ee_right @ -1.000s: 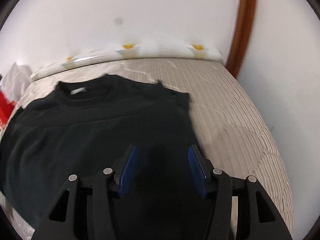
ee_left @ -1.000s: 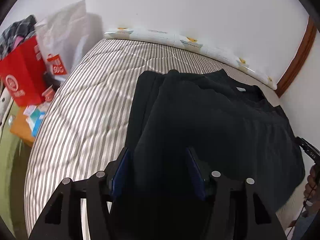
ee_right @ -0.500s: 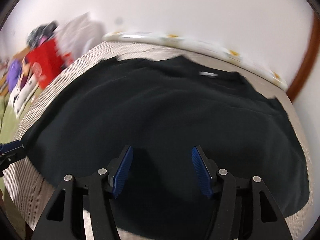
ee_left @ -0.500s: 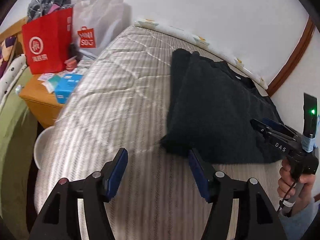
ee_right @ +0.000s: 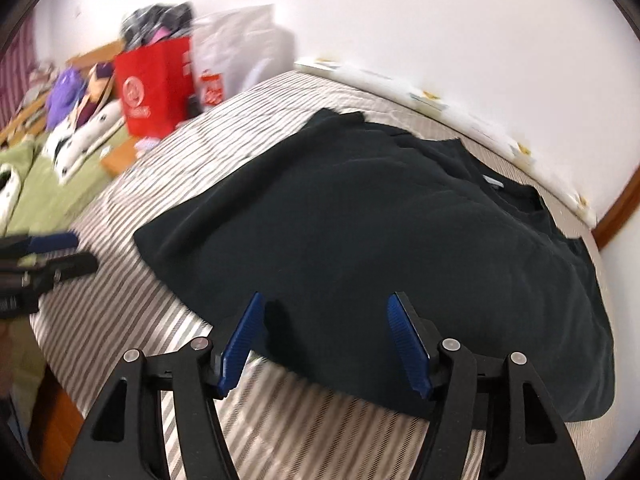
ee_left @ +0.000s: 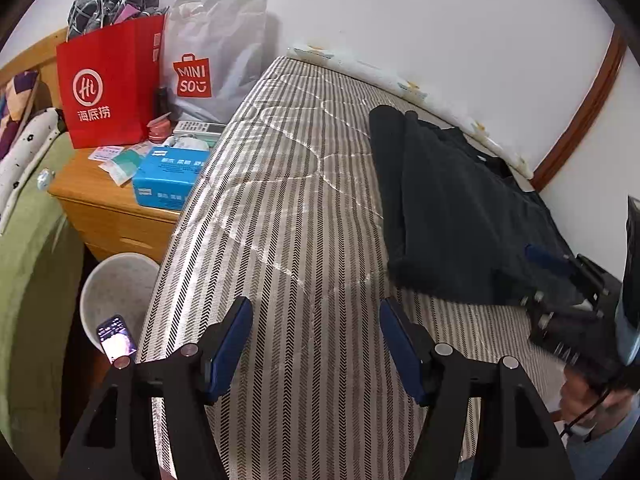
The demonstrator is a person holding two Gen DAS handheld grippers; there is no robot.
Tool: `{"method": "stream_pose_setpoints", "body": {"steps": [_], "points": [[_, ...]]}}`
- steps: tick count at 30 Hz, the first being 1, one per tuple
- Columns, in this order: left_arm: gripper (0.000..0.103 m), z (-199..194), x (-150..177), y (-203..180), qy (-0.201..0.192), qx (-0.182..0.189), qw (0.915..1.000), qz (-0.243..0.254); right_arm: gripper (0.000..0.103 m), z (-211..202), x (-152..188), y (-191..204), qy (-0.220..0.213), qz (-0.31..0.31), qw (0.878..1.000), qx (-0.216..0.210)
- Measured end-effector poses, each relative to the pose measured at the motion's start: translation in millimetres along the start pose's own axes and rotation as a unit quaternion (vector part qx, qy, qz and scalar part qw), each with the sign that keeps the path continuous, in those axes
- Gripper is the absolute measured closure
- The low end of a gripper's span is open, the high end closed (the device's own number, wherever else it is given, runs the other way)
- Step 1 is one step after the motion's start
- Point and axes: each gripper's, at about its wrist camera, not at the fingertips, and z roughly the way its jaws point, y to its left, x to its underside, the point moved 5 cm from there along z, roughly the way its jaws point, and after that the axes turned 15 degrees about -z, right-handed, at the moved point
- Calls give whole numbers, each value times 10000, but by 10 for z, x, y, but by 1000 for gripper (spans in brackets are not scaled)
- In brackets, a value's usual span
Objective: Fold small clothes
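Observation:
A black shirt (ee_right: 380, 216) lies on the striped bed (ee_left: 288, 208), sleeves folded in, collar toward the wall. In the left wrist view the shirt (ee_left: 452, 208) lies to the right of my left gripper (ee_left: 316, 320), which is open and empty over bare mattress. My right gripper (ee_right: 326, 318) is open and empty, its blue fingertips just over the shirt's near hem. The right gripper also shows in the left wrist view (ee_left: 560, 276) at the shirt's lower right edge. The left gripper shows in the right wrist view (ee_right: 48, 252) at far left.
A wooden nightstand (ee_left: 104, 196) left of the bed holds a red paper bag (ee_left: 108, 88), a white Miniso bag (ee_left: 216, 48) and a blue box (ee_left: 168, 176). A white bin (ee_left: 116, 284) and a phone (ee_left: 116, 340) lie below. A wall runs along the bed's far side.
Both grippers have pulled back off the shirt toward the bed's near edge. The left gripper swung left, away from the shirt, over bare mattress. Both stayed open.

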Motion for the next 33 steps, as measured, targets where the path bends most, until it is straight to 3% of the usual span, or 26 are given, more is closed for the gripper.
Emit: {"method": "stream_pose_setpoints", "body": {"steps": [7, 11, 14, 16, 17, 18, 23, 29, 33], "points": [[39, 1, 20, 134, 124, 139, 9997, -184, 38, 5, -139, 528, -213, -971, 9950, 54], [39, -20, 49, 194, 118, 126, 9997, -192, 38, 164, -229, 658, -273, -1053, 9940, -141], [39, -17, 46, 183, 107, 84, 9997, -198, 38, 294, -282, 741, -290, -1215, 9922, 41], [38, -3, 41, 170, 105, 65, 9997, -204, 49, 321, -308, 732, -402, -1172, 9922, 112], [38, 8, 38, 147, 106, 69, 9998, -184, 66, 331, -315, 715, -404, -1156, 9923, 186], [38, 15, 37, 129, 107, 79, 9998, -160, 79, 329, -321, 659, -428, -1099, 9924, 347], [38, 102, 62, -219, 143, 126, 9997, 122, 90, -36, -357, 242, -1018, -189, 9944, -211], [38, 258, 115, -862, 147, 414, 9979, 486, 94, -531, -281, -644, -1611, 777, 9838, -58], [38, 323, 195, -1302, 159, 621, 9953, 728, 95, -700, 88, -1361, -1738, 1618, 9714, -74]]}}
